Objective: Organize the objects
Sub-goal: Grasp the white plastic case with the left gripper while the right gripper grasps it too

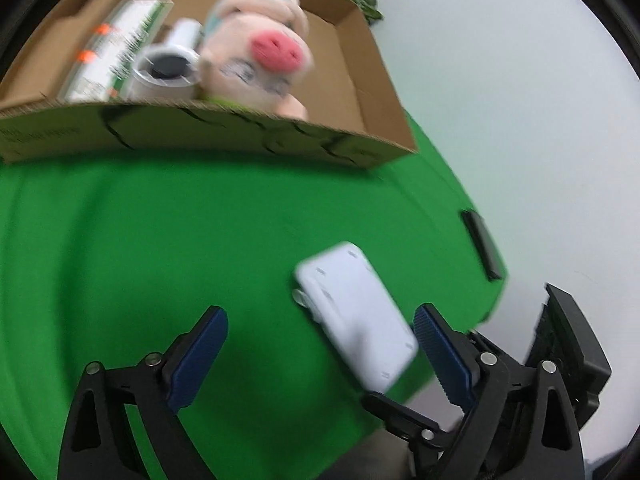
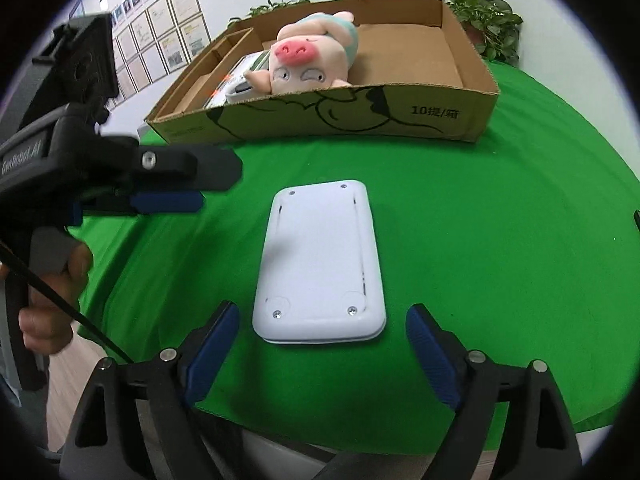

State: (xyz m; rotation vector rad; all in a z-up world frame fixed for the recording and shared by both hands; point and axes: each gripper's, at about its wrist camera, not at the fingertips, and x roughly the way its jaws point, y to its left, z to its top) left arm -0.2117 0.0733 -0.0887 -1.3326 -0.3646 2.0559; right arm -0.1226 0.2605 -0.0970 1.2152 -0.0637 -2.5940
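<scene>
A flat white device [image 2: 320, 264] lies bottom side up on the green cloth [image 2: 480, 240]. My right gripper [image 2: 322, 338] is open, its blue pads either side of the device's near end, just short of it. My left gripper [image 1: 320, 336] is open and empty; the device [image 1: 356, 312] lies between its fingers, towards the right pad. The left gripper also shows at the left of the right wrist view [image 2: 176, 184]. A cardboard box [image 2: 400, 116] at the back holds a pink plush pig [image 2: 308, 64], a white cup [image 1: 164, 68] and a green-and-white packet [image 1: 116, 48].
A small black object [image 1: 482, 244] lies at the cloth's right edge. Potted plants [image 2: 488, 20] stand behind the box. Framed papers [image 2: 160, 40] hang on the far left wall. The table edge is close below both grippers.
</scene>
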